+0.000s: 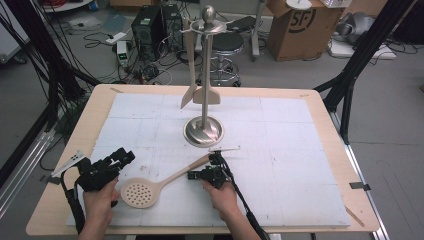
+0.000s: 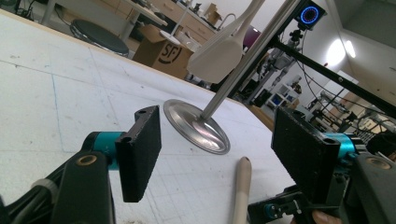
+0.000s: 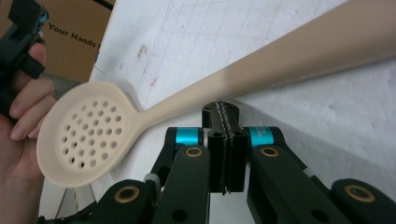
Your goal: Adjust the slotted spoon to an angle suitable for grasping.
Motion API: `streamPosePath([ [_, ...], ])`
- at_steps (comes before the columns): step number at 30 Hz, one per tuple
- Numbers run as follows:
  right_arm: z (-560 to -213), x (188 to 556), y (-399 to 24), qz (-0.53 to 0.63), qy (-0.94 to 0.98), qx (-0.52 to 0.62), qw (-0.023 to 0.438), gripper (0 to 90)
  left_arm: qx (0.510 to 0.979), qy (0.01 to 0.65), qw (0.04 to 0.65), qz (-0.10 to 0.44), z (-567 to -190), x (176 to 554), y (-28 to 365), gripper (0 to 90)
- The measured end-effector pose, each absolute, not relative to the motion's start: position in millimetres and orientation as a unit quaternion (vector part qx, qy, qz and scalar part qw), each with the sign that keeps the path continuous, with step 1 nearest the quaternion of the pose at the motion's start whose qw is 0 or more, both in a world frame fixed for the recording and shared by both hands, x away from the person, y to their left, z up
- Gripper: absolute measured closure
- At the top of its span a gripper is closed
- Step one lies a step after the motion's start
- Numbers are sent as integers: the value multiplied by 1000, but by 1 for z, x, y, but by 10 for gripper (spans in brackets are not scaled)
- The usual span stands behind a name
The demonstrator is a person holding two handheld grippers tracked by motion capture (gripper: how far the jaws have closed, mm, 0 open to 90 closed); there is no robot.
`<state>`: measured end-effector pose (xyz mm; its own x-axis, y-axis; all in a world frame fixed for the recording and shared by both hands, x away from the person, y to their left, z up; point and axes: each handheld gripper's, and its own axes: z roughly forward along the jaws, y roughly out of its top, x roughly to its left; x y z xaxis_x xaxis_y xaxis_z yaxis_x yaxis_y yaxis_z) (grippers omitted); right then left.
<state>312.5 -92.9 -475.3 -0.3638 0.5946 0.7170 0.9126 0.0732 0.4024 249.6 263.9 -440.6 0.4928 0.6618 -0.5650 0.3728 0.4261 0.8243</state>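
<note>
Right gripper (image 1: 214,167) clenched with nothing between its pads, pressed against the skimmer's (image 1: 150,189) handle; the skimmer's bowl lies just beside the left gripper (image 1: 116,159), which is released; both on the tabletop (image 1: 280,150).

Even, bright indoor light, soft shadows.
Glare on the ceiling lamp (image 2: 340,50); skimmer handle (image 3: 299,60) blurred close up; high view soft.
</note>
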Motion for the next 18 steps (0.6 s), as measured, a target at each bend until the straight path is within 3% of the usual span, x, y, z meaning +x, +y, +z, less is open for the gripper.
streamPosePath([
  [18, -475, 320, -91, -431, -702, -534, 190, 900, 533, 490, 682, 103, -443, 254, 264, 336],
])
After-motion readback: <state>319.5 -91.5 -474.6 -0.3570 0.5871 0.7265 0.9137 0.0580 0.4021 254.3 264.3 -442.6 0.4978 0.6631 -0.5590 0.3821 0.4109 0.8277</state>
